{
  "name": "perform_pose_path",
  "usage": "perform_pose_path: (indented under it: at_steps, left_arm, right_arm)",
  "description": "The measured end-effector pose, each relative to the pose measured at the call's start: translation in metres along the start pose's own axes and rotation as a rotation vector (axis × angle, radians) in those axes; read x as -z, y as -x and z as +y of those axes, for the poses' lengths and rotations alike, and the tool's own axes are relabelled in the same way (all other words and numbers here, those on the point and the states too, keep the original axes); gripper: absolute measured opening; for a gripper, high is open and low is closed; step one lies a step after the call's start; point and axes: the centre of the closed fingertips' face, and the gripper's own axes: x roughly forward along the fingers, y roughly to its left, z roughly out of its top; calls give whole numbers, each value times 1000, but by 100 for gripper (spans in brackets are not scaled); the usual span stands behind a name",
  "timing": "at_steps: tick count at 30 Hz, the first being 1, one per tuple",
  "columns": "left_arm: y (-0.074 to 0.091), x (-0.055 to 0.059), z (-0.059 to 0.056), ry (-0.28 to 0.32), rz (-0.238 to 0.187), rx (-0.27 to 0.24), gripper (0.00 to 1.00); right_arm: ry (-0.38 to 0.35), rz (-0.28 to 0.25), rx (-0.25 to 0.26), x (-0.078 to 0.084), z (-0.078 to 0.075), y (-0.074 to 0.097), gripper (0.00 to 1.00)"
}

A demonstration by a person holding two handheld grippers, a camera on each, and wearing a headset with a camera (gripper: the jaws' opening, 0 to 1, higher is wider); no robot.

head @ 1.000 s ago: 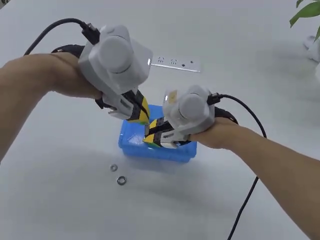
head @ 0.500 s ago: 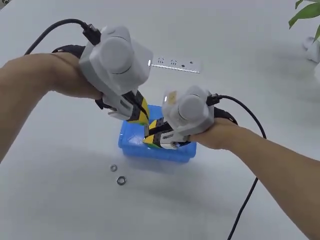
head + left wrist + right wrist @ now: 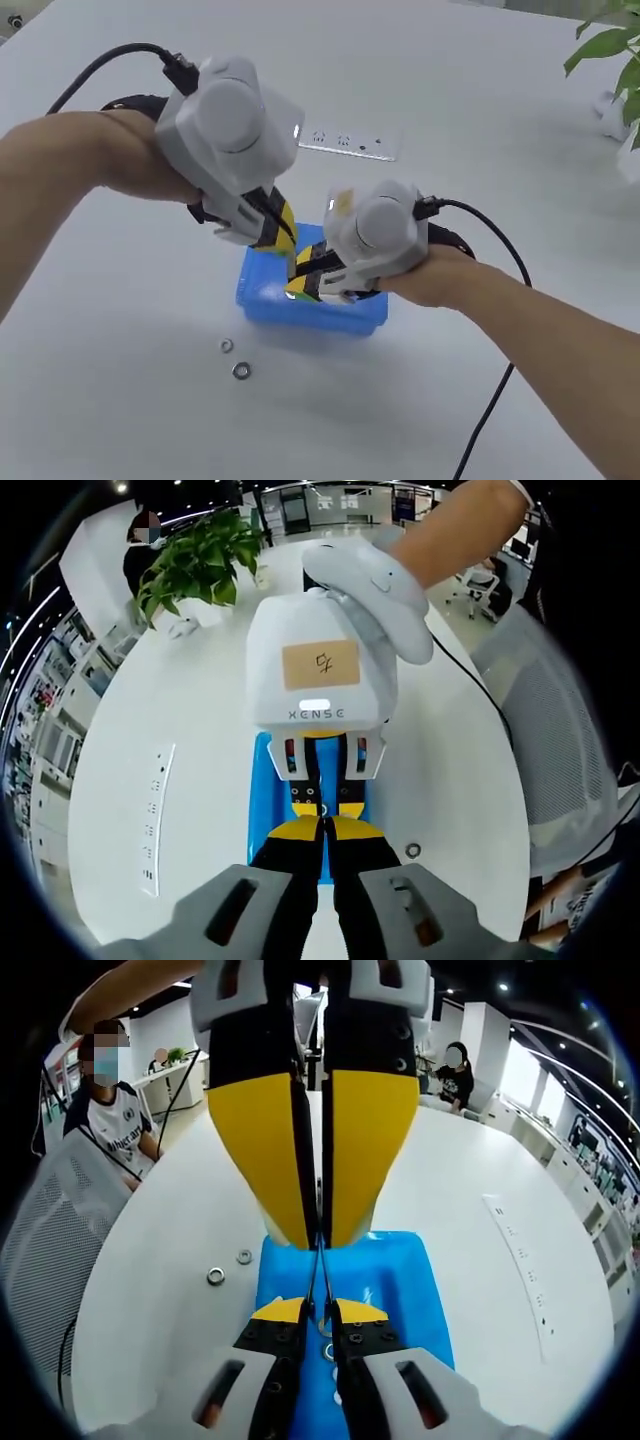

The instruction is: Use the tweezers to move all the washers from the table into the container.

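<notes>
A blue container sits mid-table, and both grippers meet tip to tip above it. My left gripper comes in from the upper left, shut on thin dark tweezers that run between its yellow jaws. My right gripper faces it from the right, its jaws closed around the tweezers' tip end over the container. Two washers lie on the table just left of the container's front corner; the right gripper view shows them as washers. One washer appears in the left gripper view.
A white power strip lies beyond the container. A green plant stands at the far right. The right gripper's black cable trails off toward the near edge. People sit at desks in the background.
</notes>
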Motion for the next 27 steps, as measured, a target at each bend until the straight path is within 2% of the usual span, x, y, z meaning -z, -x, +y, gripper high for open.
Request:
perform_pose_path:
  at_steps: [12,27]
  left_arm:
    - [16,-15,-6,-20,-1,-13,5]
    - [35,-25,-27,-32,6,-32,5]
  right_arm:
    - [16,-8,31,-12,4,18,11]
    - [47,-13,58,-29,24,31,11]
